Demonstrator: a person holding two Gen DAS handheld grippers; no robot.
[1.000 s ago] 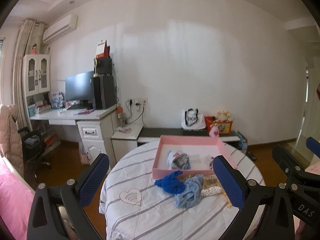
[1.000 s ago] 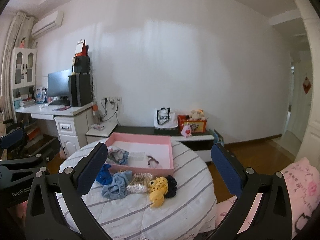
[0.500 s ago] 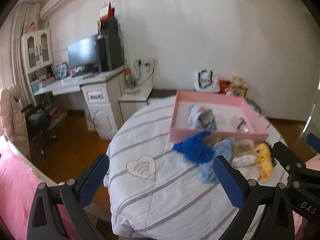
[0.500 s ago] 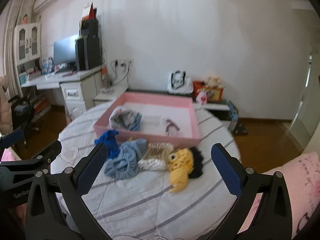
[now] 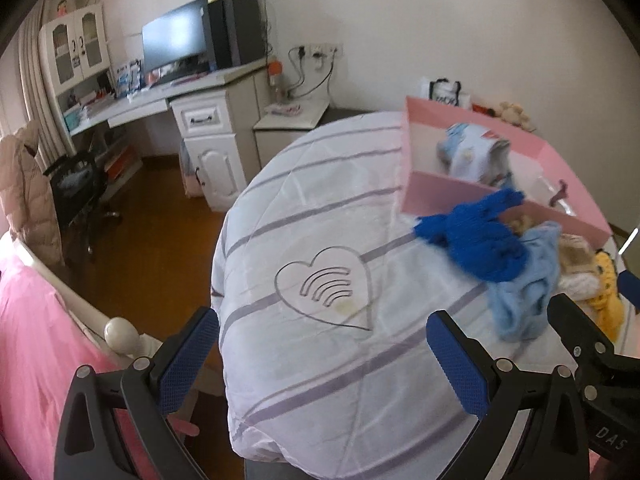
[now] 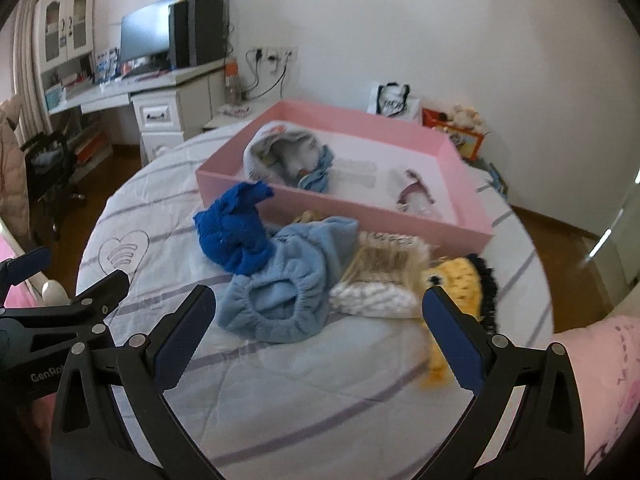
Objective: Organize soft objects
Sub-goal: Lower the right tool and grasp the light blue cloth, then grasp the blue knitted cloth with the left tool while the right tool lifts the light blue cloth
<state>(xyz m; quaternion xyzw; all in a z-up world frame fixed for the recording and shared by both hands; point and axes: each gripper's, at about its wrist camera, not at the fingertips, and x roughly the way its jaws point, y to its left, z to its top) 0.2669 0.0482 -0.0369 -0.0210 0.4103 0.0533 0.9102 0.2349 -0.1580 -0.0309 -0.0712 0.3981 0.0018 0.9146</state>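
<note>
A row of soft items lies on the round striped table (image 6: 320,392) in front of a pink tray (image 6: 456,152): a dark blue knit piece (image 6: 236,236), a light blue fleece hat (image 6: 288,280), a beige-and-white knit piece (image 6: 380,276) and a yellow-and-black knit piece (image 6: 460,280). A grey-and-blue hat (image 6: 284,156) and a small pink item (image 6: 416,192) lie inside the tray. My right gripper (image 6: 320,336) hangs open just short of the light blue hat. My left gripper (image 5: 324,360) is open over the heart mark (image 5: 324,284), left of the dark blue piece (image 5: 476,240).
A white desk (image 5: 192,92) with a monitor and drawers stands at the back left, with a dark chair (image 5: 76,192) beside it. A pink bed (image 5: 36,352) borders the table's left, and pink bedding (image 6: 600,380) its right. A low bench (image 6: 452,120) with bags and toys runs behind the tray.
Both grippers have moved forward and tilted down toward the table. The soft items and the tray now look much larger and closer. Both stay open.
</note>
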